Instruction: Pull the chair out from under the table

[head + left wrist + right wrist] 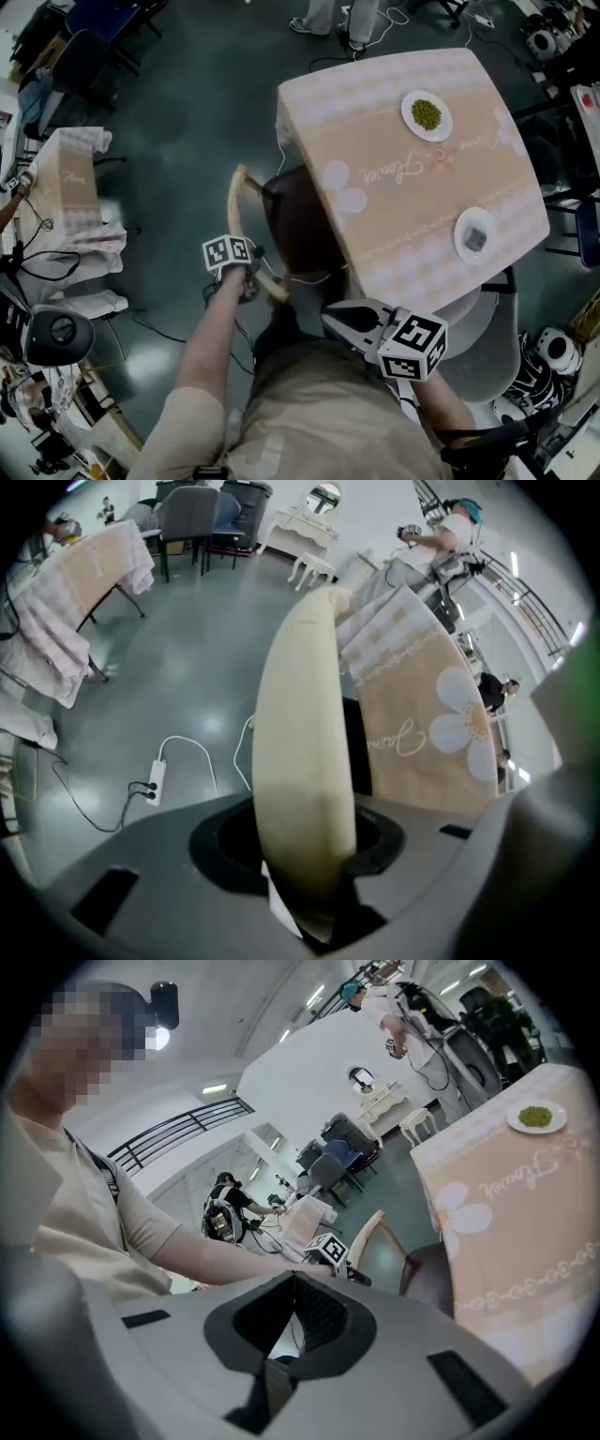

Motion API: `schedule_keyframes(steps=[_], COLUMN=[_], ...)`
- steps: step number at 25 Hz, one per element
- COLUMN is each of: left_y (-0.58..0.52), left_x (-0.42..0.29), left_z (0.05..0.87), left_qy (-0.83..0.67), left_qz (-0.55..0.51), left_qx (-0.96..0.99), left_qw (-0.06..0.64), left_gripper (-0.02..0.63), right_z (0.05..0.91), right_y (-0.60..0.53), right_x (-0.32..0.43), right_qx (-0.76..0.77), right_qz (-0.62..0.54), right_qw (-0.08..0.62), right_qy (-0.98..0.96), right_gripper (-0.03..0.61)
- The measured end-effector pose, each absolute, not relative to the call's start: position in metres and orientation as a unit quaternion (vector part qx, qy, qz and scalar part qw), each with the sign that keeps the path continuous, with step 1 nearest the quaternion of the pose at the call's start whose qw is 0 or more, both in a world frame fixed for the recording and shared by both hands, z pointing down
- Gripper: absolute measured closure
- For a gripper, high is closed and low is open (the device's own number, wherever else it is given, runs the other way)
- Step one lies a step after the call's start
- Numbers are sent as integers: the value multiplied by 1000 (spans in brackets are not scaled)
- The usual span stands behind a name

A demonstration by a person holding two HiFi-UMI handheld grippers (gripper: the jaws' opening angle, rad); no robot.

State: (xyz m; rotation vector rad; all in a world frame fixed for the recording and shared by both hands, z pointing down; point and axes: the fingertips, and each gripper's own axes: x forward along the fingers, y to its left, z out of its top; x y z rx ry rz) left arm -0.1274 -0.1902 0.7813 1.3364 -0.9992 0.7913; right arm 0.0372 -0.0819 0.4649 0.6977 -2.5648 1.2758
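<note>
The chair has a pale curved wooden backrest (234, 202) and a dark seat (300, 230) tucked under the table (403, 202), which wears a beige flowered cloth. My left gripper (251, 281) points steeply down and is shut on the lower end of the backrest rail. In the left gripper view that rail (305, 733) runs up between the jaws of my left gripper (305, 855), and both pads touch it. My right gripper (330, 317) hovers by my body, near the table's corner, shut on nothing. In the right gripper view my right gripper (293, 1283) faces the backrest (375, 1232).
On the table stand a plate of green peas (427, 114) and a second plate (475, 236). A grey chair (487, 328) is at the table's near right. Another cloth-draped table (75, 187) stands to the left. A power strip (155, 780) with cables lies on the floor.
</note>
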Motion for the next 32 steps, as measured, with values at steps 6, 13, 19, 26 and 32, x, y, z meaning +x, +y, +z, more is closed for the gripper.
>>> schedule_keyframes(steps=[6,13,19,26,32], left_y=[-190,-186,-185,-180,-179], left_x=[-126,-126,-125,-141,-134], left_z=[783,788,790,789,791], left_qy=[-427,-426,-424,-430,-424], left_qz=[339,356,368,382,392], left_qx=[583,575,568,548,535], left_qw=[603,601,603,607,617], left_gripper=[468,472,479,483,488], right_z=[475,476,477,469,469], right_y=[-78,-78,-75,-78,-75], right_x=[47,51,56,53,65], right_qx=[263,268,281,279,291], right_qz=[448,455,455,449,444], right_qw=[87,70,72,66,64], right_qy=[-850,-847,-842,-846,-845], right_gripper=[571,571,571,571,571])
